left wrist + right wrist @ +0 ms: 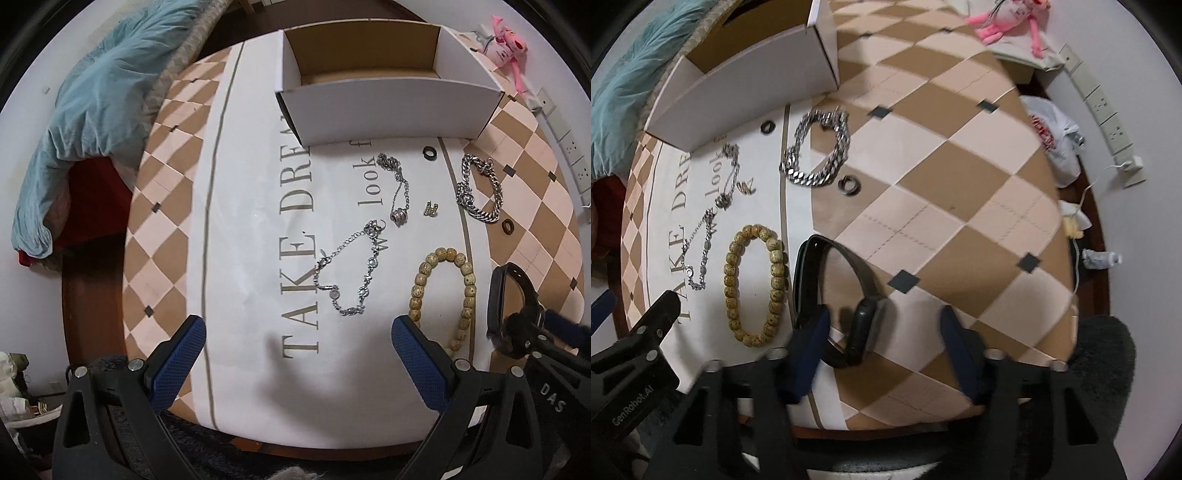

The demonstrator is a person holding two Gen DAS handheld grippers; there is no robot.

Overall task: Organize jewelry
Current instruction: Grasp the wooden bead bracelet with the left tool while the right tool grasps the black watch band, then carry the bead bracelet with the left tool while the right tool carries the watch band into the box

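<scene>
Right wrist view shows your right gripper (882, 328) with jaws apart around the black fitness band (857, 295), not clamped. Your left gripper (295, 350) hangs wide open over the white cloth (251, 184), gripping nothing. Beaded bracelet (441, 295), silver chains (480, 188) and rings lie before the cardboard box (388, 107)

We've got open cloth (251, 221) left of the thin chain bracelet (347, 273); right side's crowded (beads (443, 291), watch band (827, 291)), box (388, 107) blocks frame top.
</scene>
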